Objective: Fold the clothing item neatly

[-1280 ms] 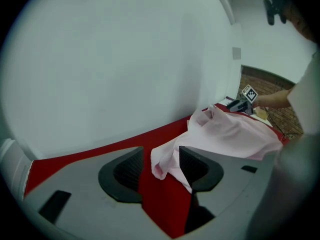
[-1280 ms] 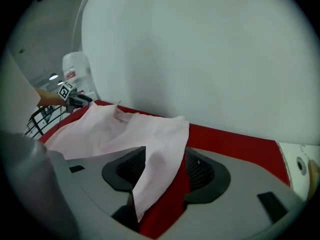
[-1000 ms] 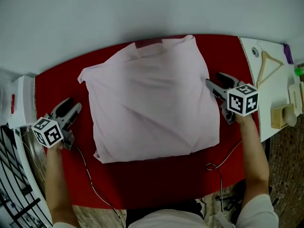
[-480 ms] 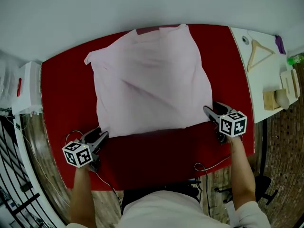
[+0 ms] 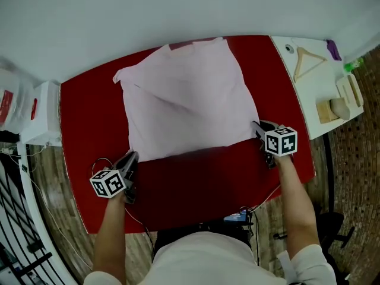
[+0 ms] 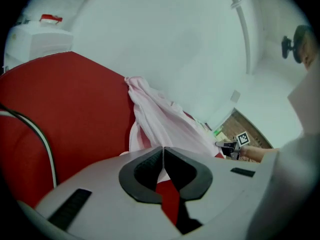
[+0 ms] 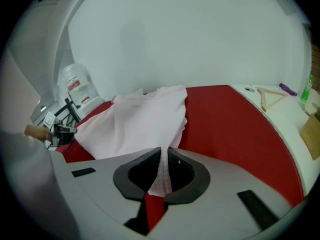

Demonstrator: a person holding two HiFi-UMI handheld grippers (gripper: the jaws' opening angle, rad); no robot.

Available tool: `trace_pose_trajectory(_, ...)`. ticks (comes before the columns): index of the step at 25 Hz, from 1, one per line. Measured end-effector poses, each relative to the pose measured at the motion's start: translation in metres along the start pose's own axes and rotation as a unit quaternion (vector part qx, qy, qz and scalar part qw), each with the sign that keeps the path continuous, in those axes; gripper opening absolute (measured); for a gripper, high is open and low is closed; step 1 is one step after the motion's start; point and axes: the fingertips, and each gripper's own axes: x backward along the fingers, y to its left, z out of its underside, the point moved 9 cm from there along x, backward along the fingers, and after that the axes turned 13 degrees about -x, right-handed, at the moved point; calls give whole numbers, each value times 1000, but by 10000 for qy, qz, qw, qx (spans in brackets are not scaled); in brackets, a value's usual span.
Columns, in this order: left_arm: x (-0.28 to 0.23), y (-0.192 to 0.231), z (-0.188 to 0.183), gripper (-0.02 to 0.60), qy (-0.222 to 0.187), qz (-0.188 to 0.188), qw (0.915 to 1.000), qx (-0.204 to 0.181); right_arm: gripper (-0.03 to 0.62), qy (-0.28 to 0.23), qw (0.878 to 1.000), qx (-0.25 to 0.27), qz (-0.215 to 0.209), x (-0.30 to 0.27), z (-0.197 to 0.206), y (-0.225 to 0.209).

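Note:
A pale pink garment [image 5: 187, 97] lies spread flat on the red table [image 5: 208, 183]. My left gripper [image 5: 132, 157] is at its near left corner and my right gripper [image 5: 255, 124] at its near right corner. Both pairs of jaws have just been closing. In the left gripper view the left gripper [image 6: 163, 150] is shut, with a thin edge of the garment [image 6: 160, 119] pinched between its pads. In the right gripper view the right gripper [image 7: 164, 151] is shut on a fold of the garment [image 7: 135, 124], which shows between the pads.
A white side table [image 5: 309, 85] at the right carries a wooden hanger [image 5: 307, 59] and wooden blocks [image 5: 332, 108]. A white box [image 5: 44, 111] stands off the table's left end. Cables [image 5: 104, 162] trail from the grippers over the front edge. A white wall lies behind.
Both grippers came from beside the garment's flanks toward me to its near corners, then shut on the hem. The garment looks unmoved.

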Motion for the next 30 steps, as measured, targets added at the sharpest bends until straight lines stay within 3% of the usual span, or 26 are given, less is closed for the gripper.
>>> trace_pose_trajectory(3, 16, -8, 11, 14, -264, 44, 9996, -111, 41, -26, 9996, -278, -88, 4, 15, -10)
trace_pose_trajectory(8, 28, -11, 34, 14, -205, -165, 9995, -149, 38, -33, 9978, -601, -292, 5, 32, -26)
trace_pose_trajectory(16, 54, -3, 47, 12, -22, -440, 9987, -255, 28, 153, 9950, -642, -746, 17, 47, -32)
trace_pose_trajectory(20, 62, -3, 49, 12, 1, -292, 9992, -287, 28, 223, 9946, -683, -744, 22, 58, -31)
trace_pose_trajectory(25, 71, -6, 70, 12, 77, -41, 9999, -58, 28, 396, 9949, -771, -525, 29, 69, -30)
trace_pose_trajectory(30, 72, -3, 76, 12, 120, 171, 9997, 80, 31, 92, 9932, -1119, -323, 34, 72, -29)
